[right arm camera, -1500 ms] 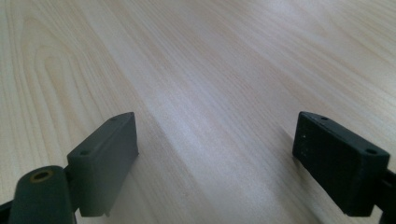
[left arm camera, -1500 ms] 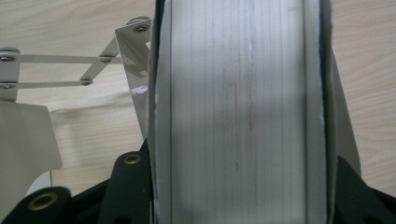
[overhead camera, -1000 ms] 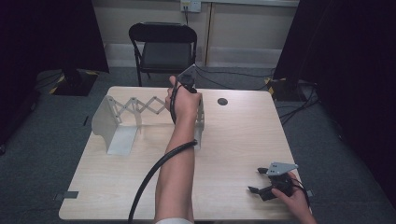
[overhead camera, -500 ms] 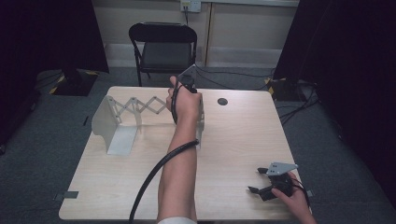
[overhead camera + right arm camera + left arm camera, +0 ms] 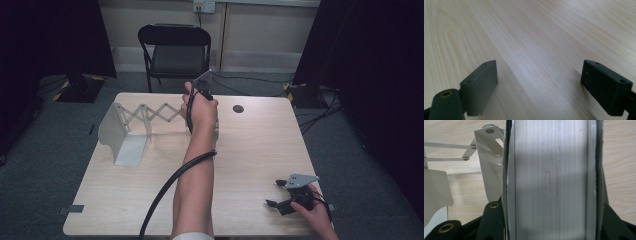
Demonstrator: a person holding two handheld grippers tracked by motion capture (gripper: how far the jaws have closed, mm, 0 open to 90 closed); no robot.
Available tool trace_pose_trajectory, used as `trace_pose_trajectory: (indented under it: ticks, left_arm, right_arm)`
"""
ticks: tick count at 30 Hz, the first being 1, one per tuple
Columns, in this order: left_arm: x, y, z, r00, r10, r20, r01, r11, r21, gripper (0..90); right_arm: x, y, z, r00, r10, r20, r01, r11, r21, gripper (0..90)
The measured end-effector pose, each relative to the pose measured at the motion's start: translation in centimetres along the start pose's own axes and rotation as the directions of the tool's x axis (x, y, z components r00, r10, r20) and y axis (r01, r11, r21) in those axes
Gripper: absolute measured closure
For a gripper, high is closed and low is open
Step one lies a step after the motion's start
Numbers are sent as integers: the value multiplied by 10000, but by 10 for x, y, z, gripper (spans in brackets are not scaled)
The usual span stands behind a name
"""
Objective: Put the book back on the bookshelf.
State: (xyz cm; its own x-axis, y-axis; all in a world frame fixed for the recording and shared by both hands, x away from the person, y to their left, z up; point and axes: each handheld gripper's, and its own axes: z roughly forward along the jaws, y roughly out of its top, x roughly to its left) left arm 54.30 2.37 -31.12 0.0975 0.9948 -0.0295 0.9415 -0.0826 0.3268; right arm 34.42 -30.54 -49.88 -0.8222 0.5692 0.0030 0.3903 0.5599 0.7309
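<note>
A white metal extendable rack stands on the left half of the table (image 5: 250, 150), its scissor lattice (image 5: 155, 112) stretched between a left end plate (image 5: 112, 132) and a right end plate (image 5: 216, 131). My left gripper (image 5: 204, 91) points down over the right end plate, mostly hidden under the hand. In the left gripper view the plate (image 5: 551, 170) fills the gap between both black jaws, so that gripper (image 5: 552, 225) is shut on it. My right gripper (image 5: 274, 193) rests near the table's front right corner; its jaws (image 5: 539, 85) stand wide apart over bare wood.
A small black round disc (image 5: 238, 108) lies at the back of the table, right of the hand. A black folding chair (image 5: 175, 50) stands behind the table. The left gripper's cable (image 5: 170, 190) runs along the forearm to the front edge.
</note>
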Motion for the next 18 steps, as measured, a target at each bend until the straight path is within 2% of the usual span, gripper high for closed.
trace_pose_trajectory:
  ticks: [4, 7, 13, 18]
  left_arm:
    - [0, -1, 0, 10000, 85, 19, -85, 9998, -156, 515]
    - [-1, -1, -1, 10000, 83, -26, -84, 9988, -477, 506]
    - [0, -3, -6, 9999, 144, 55, -140, 9974, -711, 492]
    - [0, -6, -9, 9993, 352, 98, -342, 9960, -827, 472]
  right_arm:
    - [0, 0, 0, 10000, 7, 0, -7, 10000, 1, 137]
    - [0, 0, 0, 10000, -7, 4, 7, 10000, 5, 137]
    - [0, 0, 0, 10000, -3, 4, 3, 10000, 3, 137]
    - [0, 0, 0, 10000, -13, 8, 13, 10000, -1, 137]
